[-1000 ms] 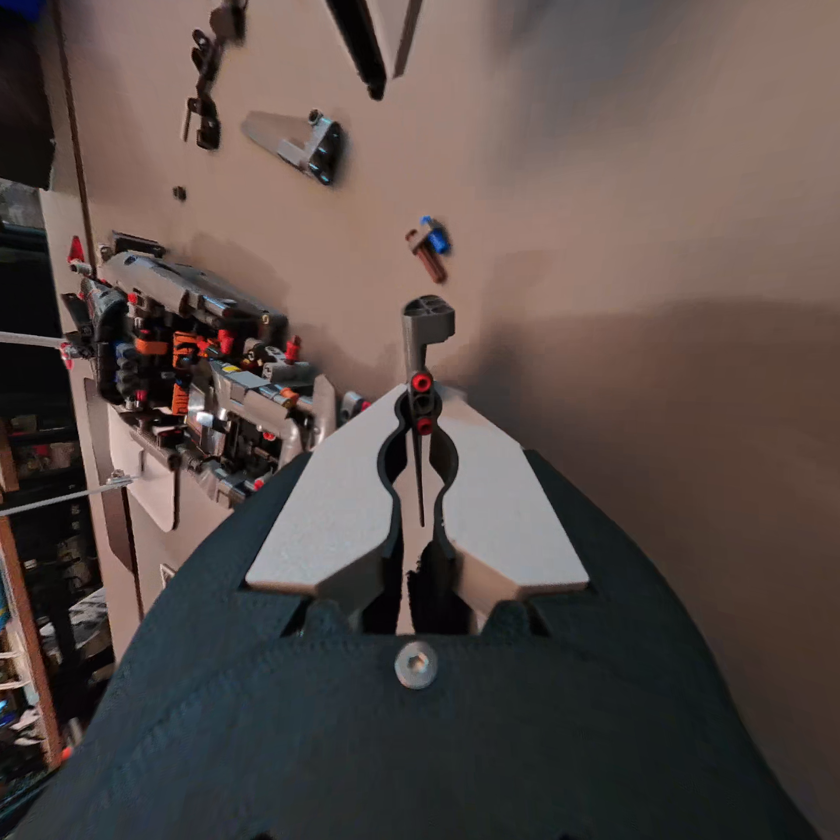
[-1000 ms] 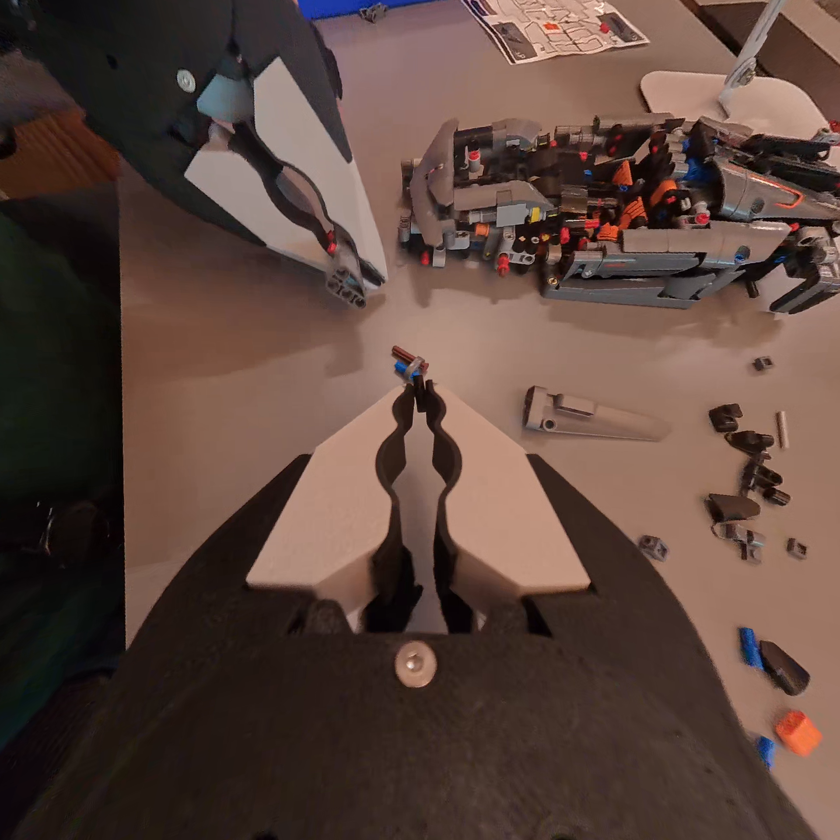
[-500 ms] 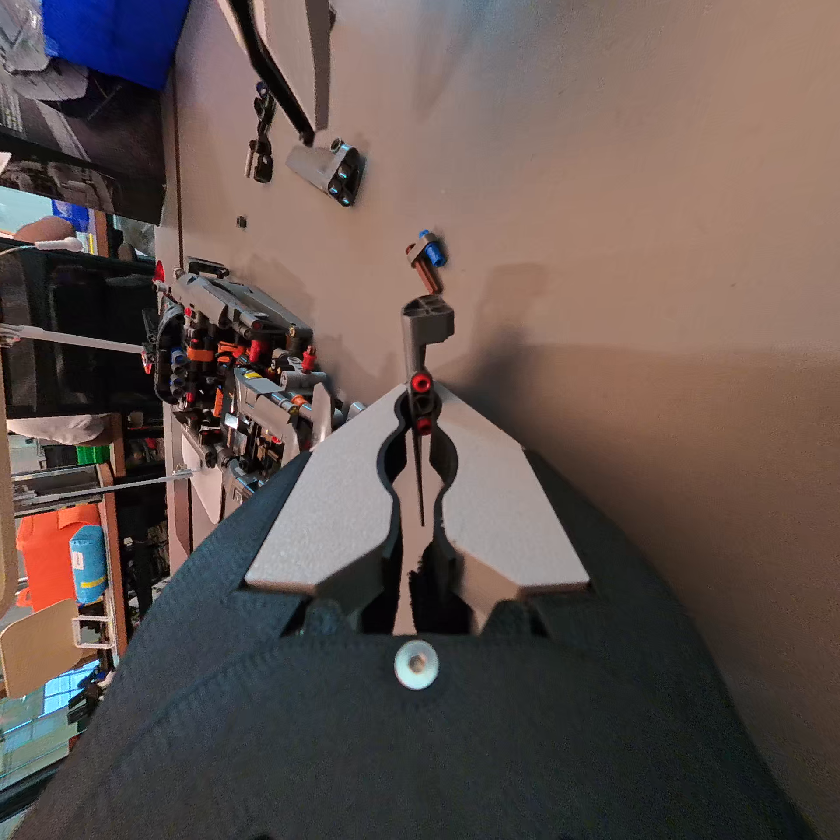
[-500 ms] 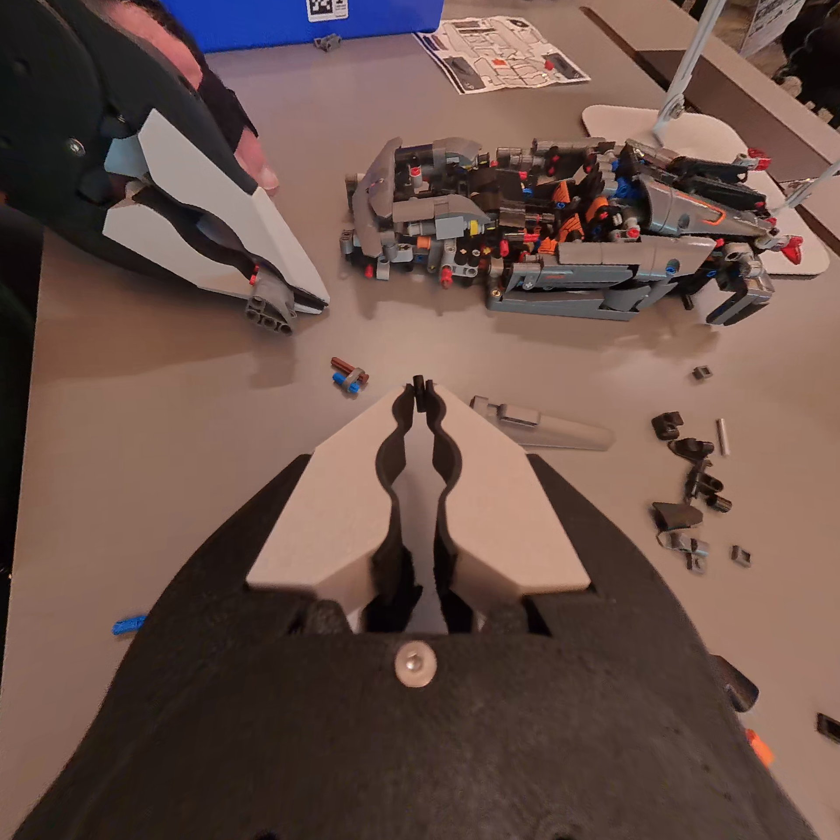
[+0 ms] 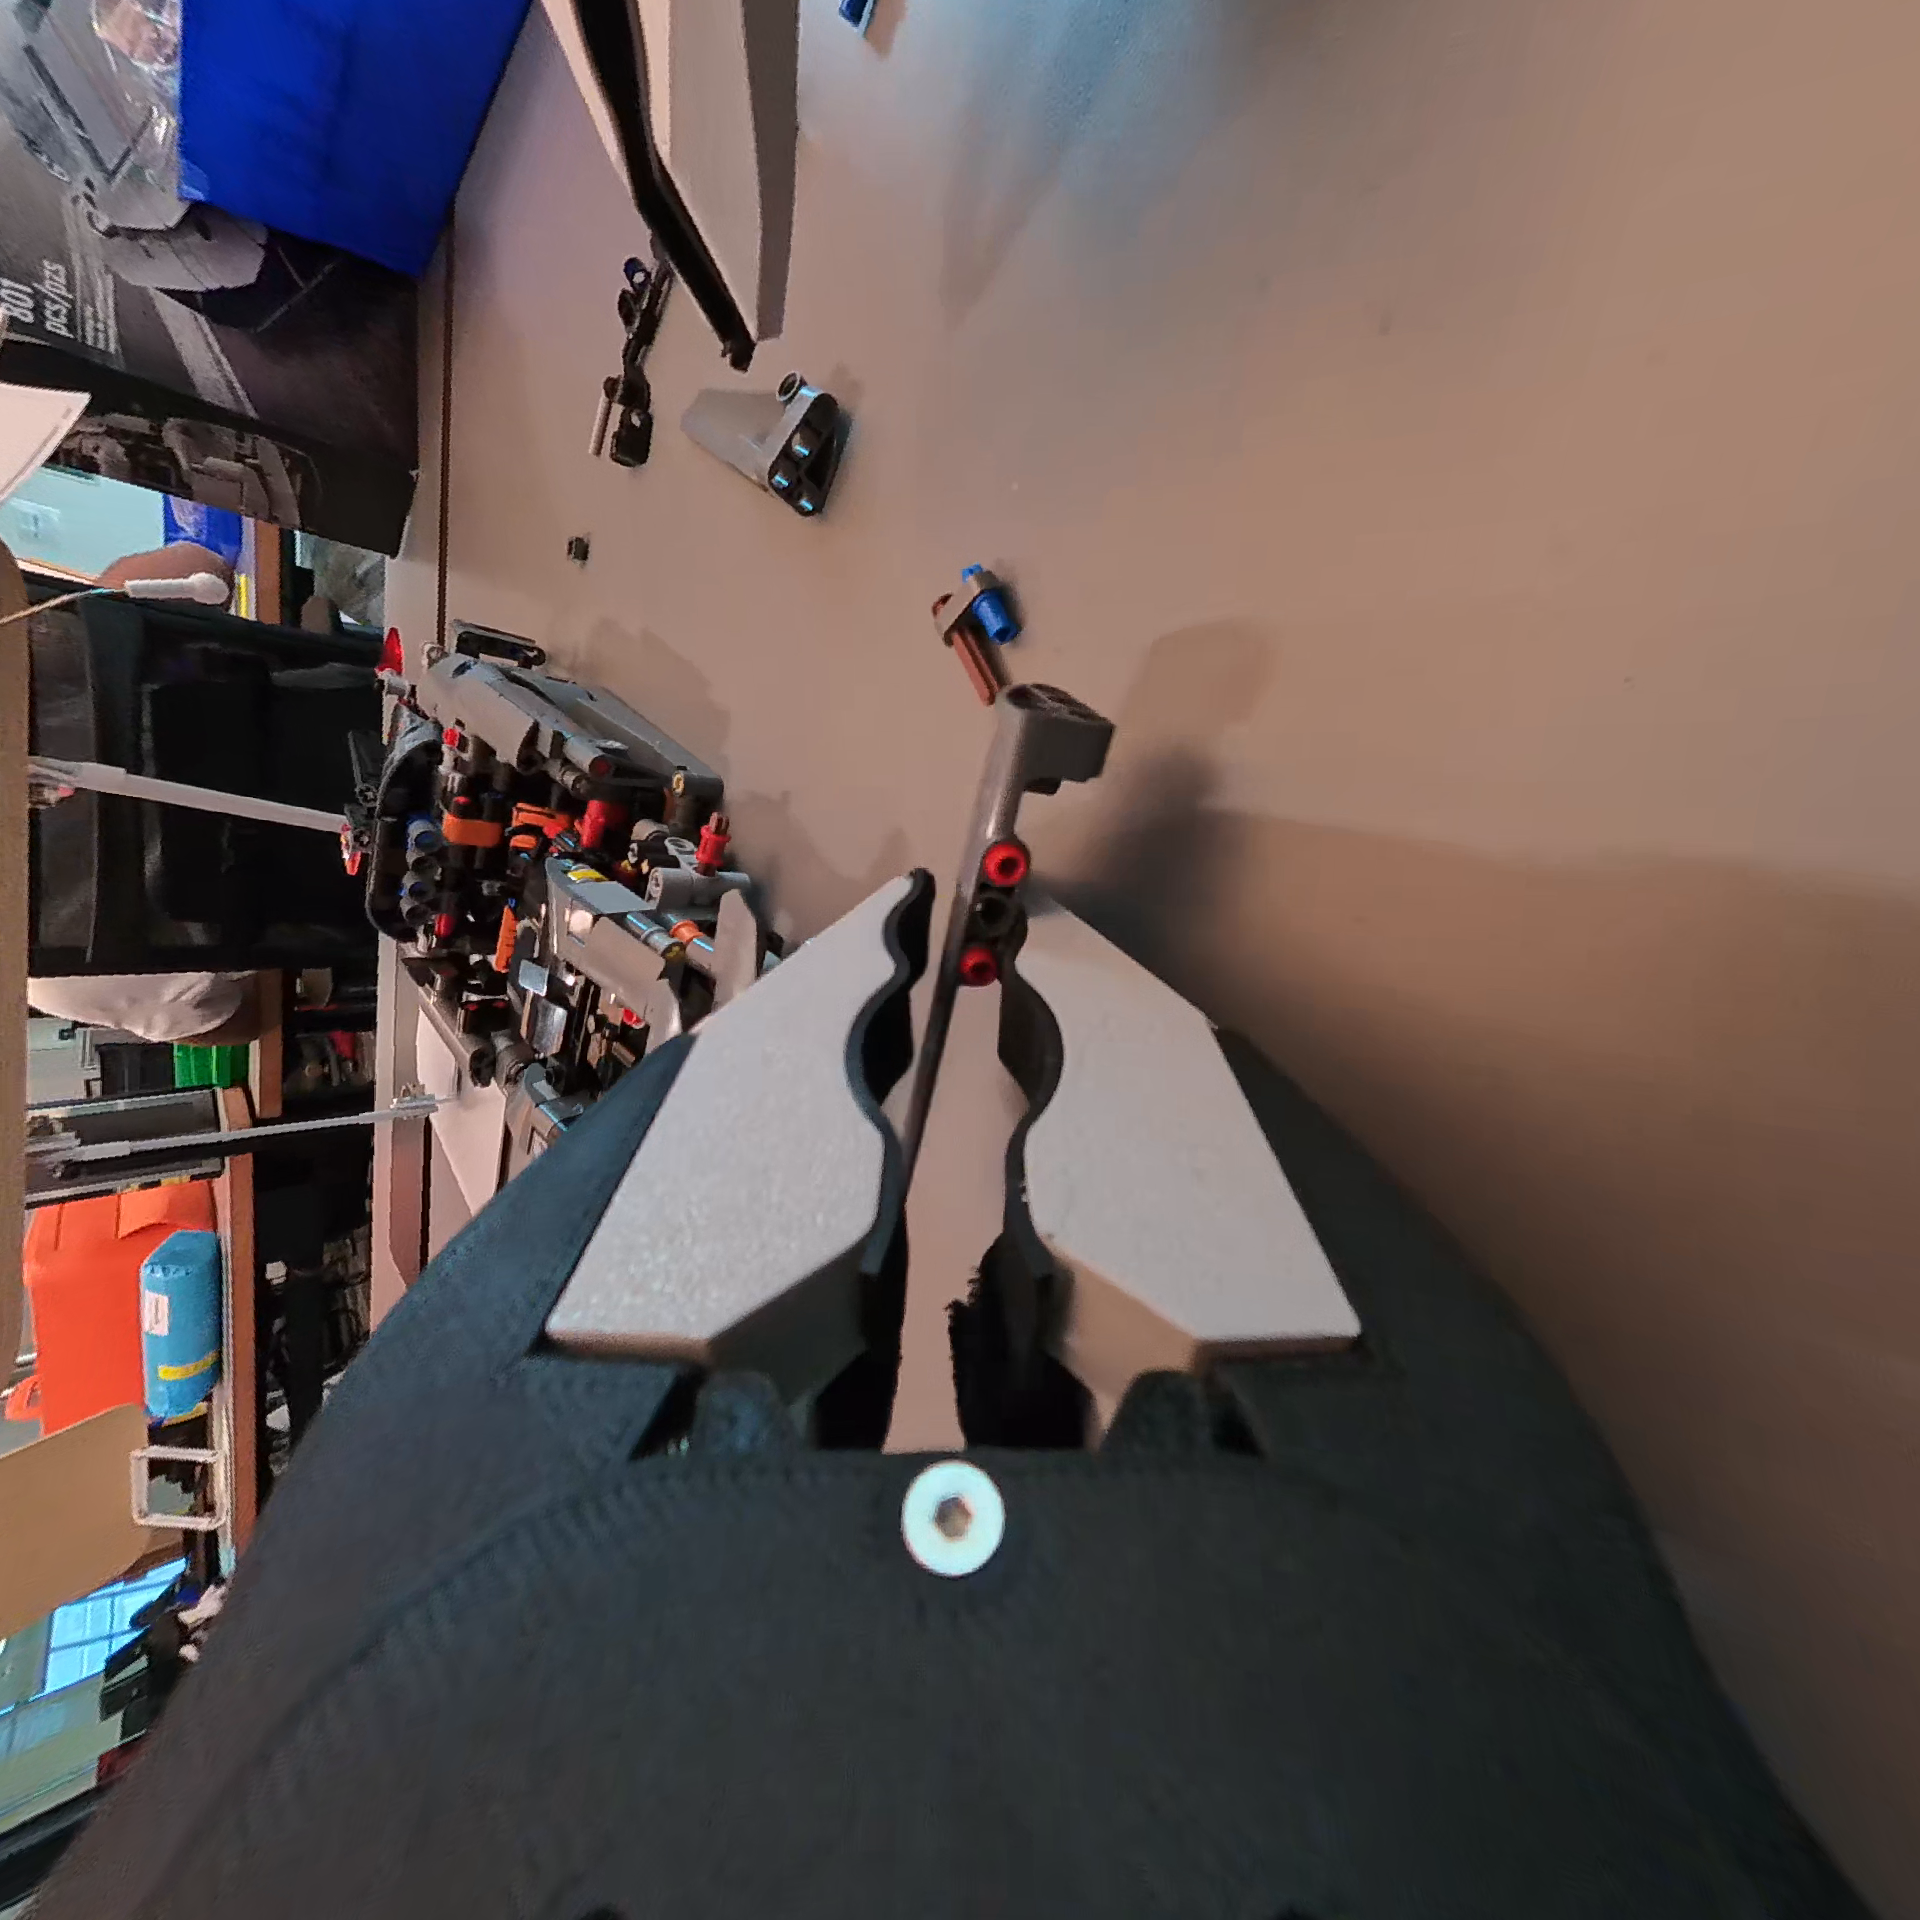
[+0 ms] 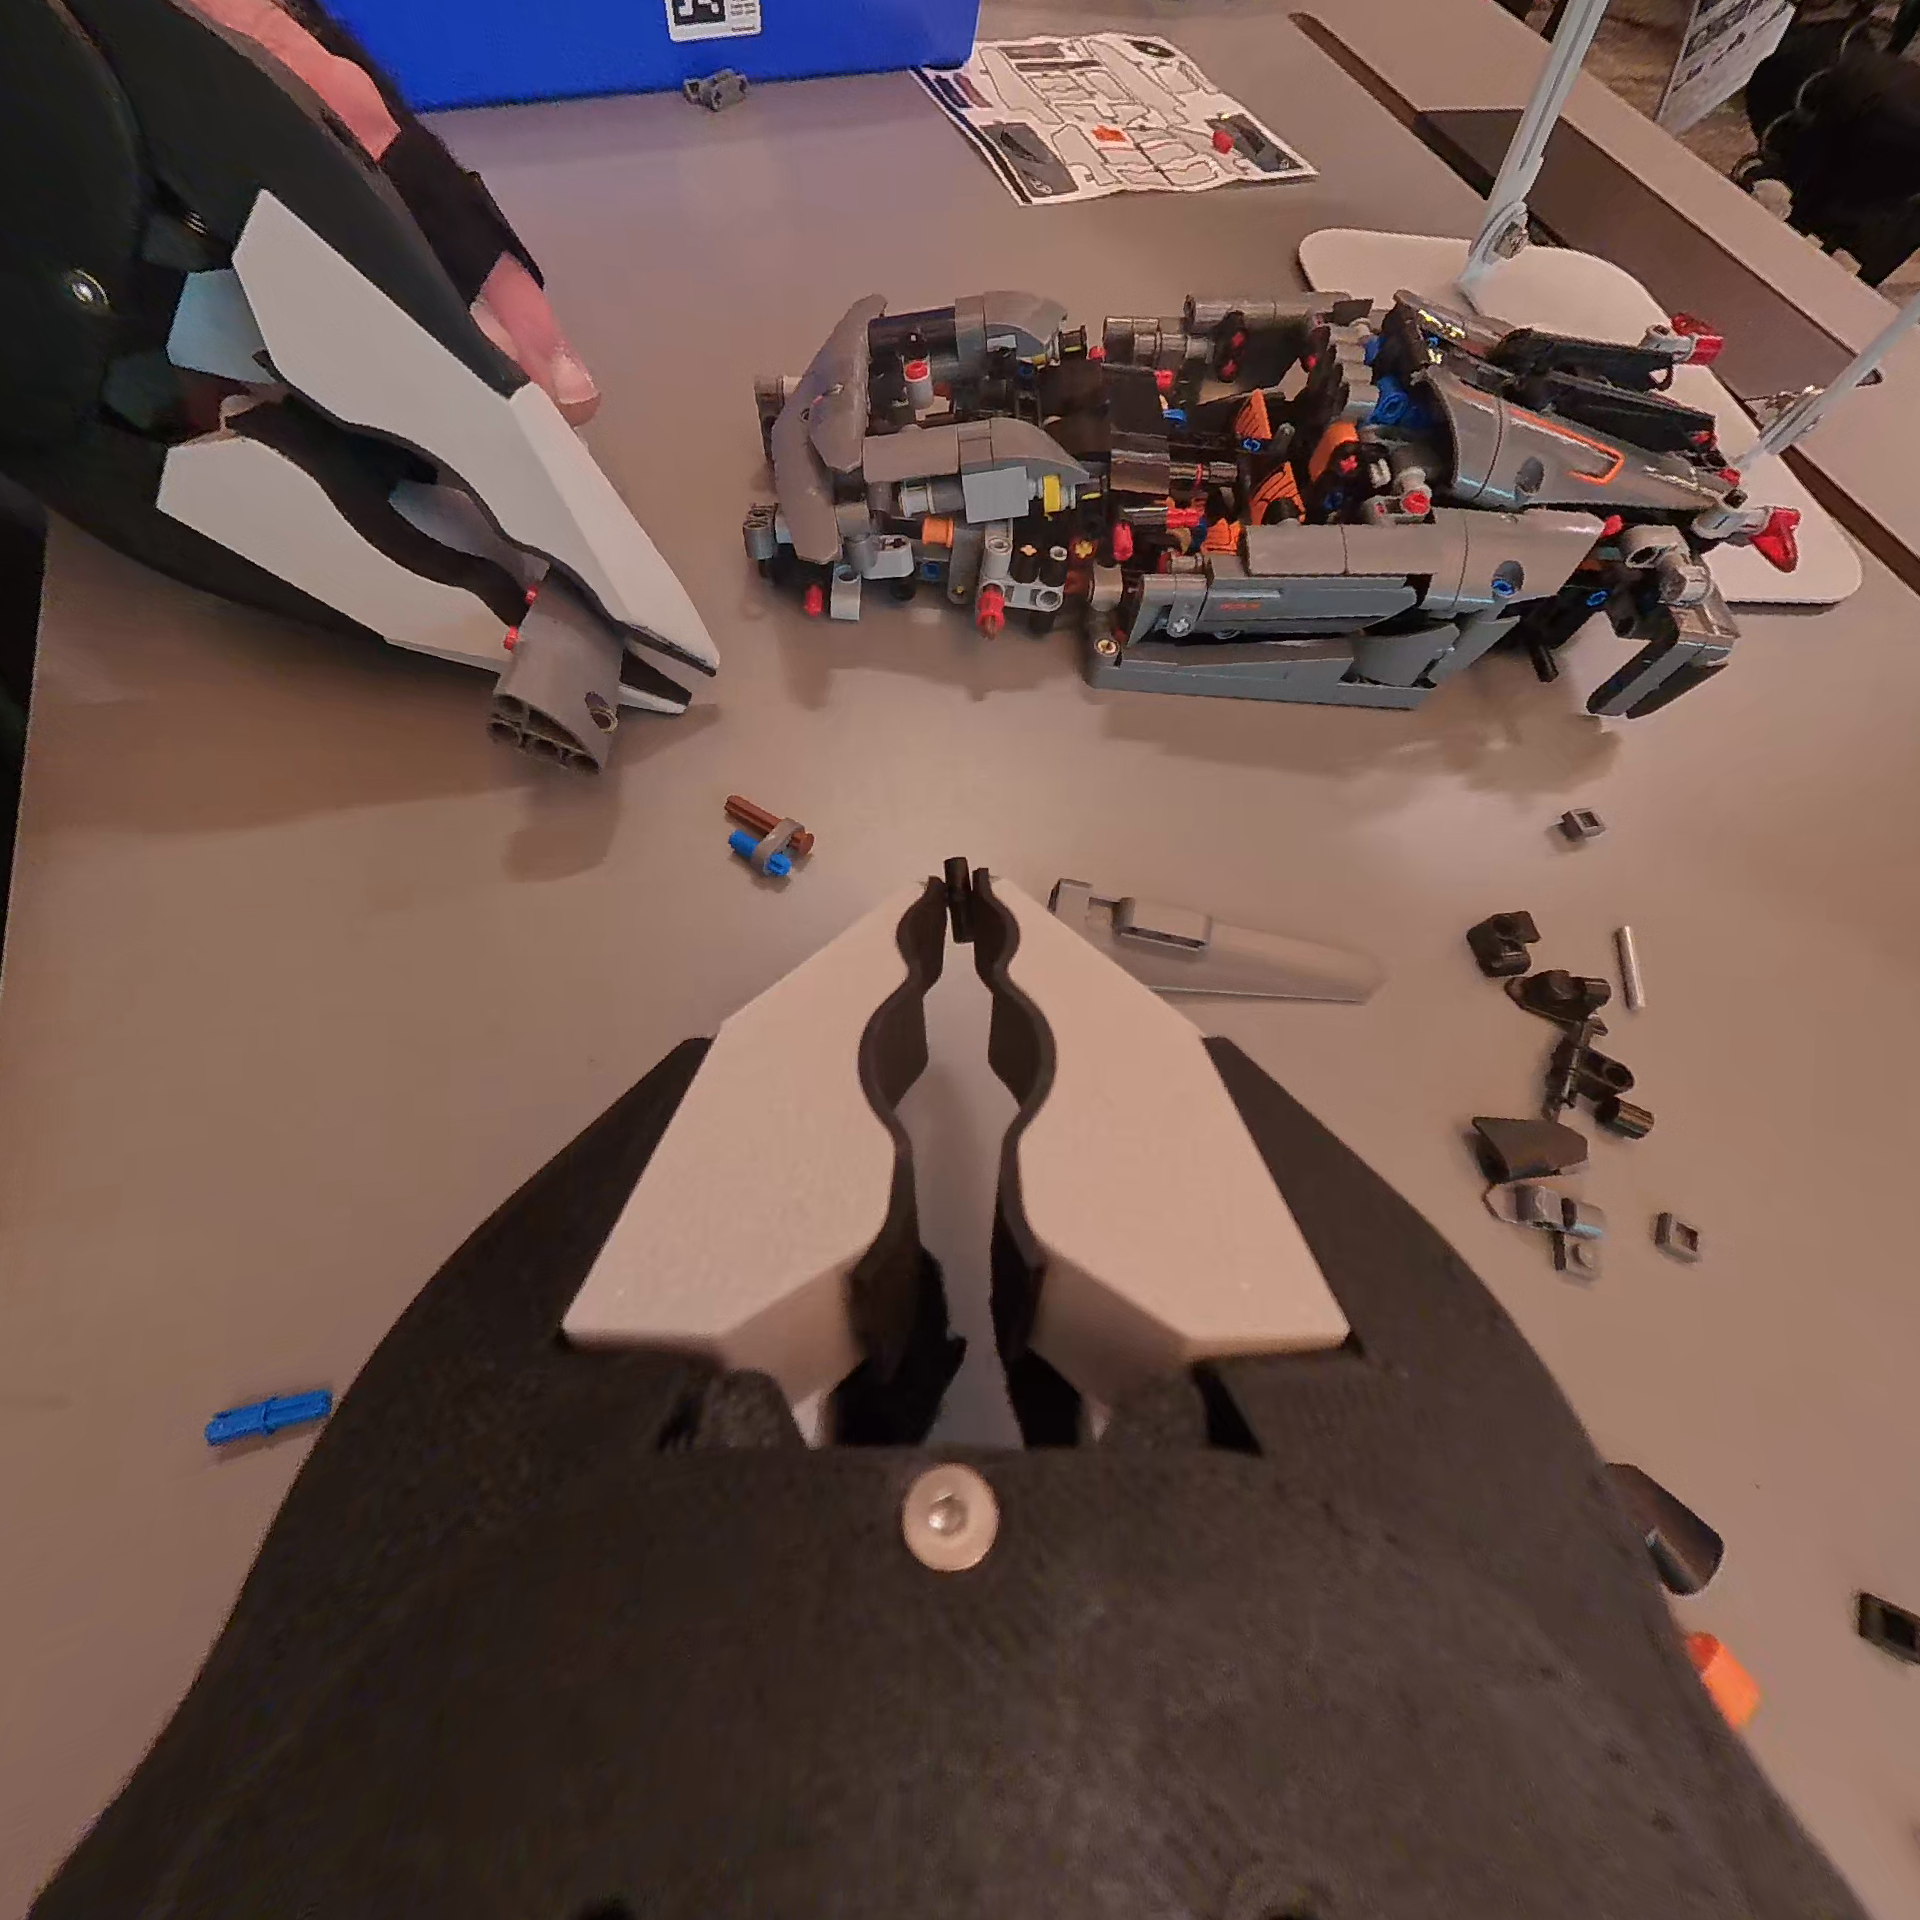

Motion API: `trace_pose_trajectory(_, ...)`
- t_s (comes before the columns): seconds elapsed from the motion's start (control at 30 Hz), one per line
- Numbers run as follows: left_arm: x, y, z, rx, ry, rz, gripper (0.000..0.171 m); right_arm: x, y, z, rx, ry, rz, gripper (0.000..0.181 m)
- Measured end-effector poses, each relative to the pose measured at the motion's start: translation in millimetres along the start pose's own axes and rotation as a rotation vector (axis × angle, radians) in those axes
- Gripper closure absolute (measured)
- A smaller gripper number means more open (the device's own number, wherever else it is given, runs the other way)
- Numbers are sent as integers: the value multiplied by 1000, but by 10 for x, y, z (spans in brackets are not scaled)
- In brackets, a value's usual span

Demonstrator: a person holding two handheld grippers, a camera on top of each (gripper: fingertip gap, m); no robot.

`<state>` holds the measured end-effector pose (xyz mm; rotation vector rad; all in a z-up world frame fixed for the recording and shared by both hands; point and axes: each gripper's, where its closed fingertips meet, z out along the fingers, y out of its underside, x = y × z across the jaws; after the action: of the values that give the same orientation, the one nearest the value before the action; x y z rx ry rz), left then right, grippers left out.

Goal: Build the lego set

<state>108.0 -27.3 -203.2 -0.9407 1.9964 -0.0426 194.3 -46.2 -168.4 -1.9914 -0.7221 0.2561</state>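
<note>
My left gripper (image 5: pixel 977 899) is shut on a grey panel piece (image 5: pixel 1044 732) with red pins, held slightly tilted just above the table. The right wrist view shows the gripper at the left and the piece (image 6: pixel 551 675) in it. My right gripper (image 6: pixel 961 883) is shut on a small black pin (image 6: pixel 956 899) at its tips, above the table. A small brown and blue pin assembly (image 6: pixel 769 831) lies between the two grippers, apart from both. The grey, black and orange lego car model (image 6: pixel 1247 499) lies on its side beyond them.
A loose grey panel (image 6: pixel 1216 945) lies right of my right gripper. Several small black and grey parts (image 6: pixel 1558 1039) lie at the right. There is a blue pin (image 6: pixel 268 1415) at the left, and a blue box (image 6: pixel 644 42), an instruction sheet (image 6: pixel 1112 114) and a white stand base (image 6: pixel 1382 265) at the back. The grippers' ends are close to 10 centimetres from one another.
My right gripper has drawn back from the brown and blue assembly with the black pin in it. The grey panel piece has tilted a little in my left gripper.
</note>
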Motion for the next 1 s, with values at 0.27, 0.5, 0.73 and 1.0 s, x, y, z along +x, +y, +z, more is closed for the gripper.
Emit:
trace_pose_trajectory(0.27,5,38,19,15,20,-50,170,14,-14,-22,13,9,-2,179)
trace_pose_trajectory(0.5,-39,39,23,-8,54,-110,171,-92,-86,-44,33,-22,-38,179)
trace_pose_trajectory(0.73,-12,12,38,-6,53,-79,168,-160,-48,-6,9,-50,-58,179)
trace_pose_trajectory(1.0,-18,-41,-30,9,67,-70,149,-179,-34,4,3,-58,-58,179)
